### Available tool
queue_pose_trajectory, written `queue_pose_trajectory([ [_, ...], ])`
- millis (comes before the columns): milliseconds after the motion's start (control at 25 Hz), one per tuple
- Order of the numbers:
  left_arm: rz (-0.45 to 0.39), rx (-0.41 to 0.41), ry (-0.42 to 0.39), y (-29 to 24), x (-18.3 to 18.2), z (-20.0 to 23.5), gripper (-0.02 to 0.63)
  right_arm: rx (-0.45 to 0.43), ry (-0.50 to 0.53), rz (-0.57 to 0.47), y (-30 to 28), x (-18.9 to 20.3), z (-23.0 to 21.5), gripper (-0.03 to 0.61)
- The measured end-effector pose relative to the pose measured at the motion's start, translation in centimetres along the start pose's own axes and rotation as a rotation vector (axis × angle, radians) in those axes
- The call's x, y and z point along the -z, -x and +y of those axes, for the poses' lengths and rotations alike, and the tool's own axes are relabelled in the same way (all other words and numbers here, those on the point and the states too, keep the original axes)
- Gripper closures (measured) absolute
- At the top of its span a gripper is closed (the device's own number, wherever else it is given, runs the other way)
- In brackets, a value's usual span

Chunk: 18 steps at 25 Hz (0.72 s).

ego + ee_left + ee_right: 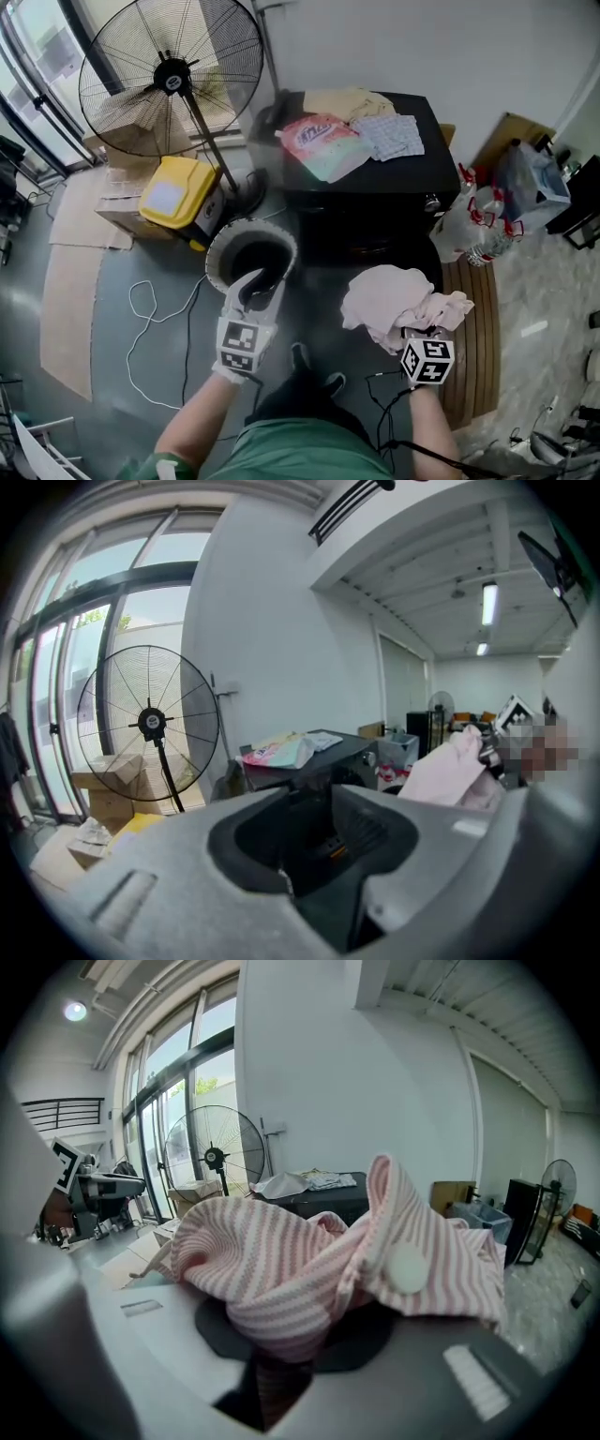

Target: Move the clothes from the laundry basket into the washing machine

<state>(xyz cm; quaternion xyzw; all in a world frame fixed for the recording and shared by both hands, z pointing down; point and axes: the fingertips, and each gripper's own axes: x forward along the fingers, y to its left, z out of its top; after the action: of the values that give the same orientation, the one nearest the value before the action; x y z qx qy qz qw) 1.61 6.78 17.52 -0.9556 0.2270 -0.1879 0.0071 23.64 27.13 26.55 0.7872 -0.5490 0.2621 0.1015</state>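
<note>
- Right gripper (417,342): the jaws are drawn narrow and clamped on a fold of the pink-and-white striped garment (389,302). The cloth fills the gap between them.
- Left gripper (258,286): the jaws are spread wide with nothing between them, poised over the near rim of the laundry basket (217,258).
- Location of the garment: it is off the floor, carried just ahead of the right gripper. It hangs in front of the near edge of the black washing machine (375,187), toward its right corner, and well to the right of the basket.
- Handling (judged): a light, soft, limp knit that drapes and bunches rather than keeping a shape. It looks neither fragile nor slippery, though loose flaps may snag on an opening's edge. A pinch on a thick gathered fold near the middle of the bundle, as here, keeps trailing ends short.
- Orientation: the garment is crumpled into a rounded heap, so no clear long axis shows. Its bulk lies ahead of the jaws toward the machine, and a shorter flap hangs to the right. A pale round disc (408,1267), perhaps a button, faces the right gripper's camera.
- Machine top: a detergent bag (323,145) lies near the left edge and a checked cloth (394,136) toward the far right corner. The door cannot be identified.
- Basket interior: it is dark, and whether clothes lie there cannot be told.
</note>
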Motion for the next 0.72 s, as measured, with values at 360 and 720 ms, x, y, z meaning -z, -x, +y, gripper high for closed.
queue_pose_trajectory([
  [360,0.027,0.05,0.024,-5.6,1.8,2.8,0.472,0.02,-0.028,0.053,-6.1,-0.6,0.8,0.488],
  [720,0.035,0.123,0.045,-9.9,2.1,5.0,0.472,0.08,-0.109,0.063,-11.4,-1.3,0.6,0.488],
])
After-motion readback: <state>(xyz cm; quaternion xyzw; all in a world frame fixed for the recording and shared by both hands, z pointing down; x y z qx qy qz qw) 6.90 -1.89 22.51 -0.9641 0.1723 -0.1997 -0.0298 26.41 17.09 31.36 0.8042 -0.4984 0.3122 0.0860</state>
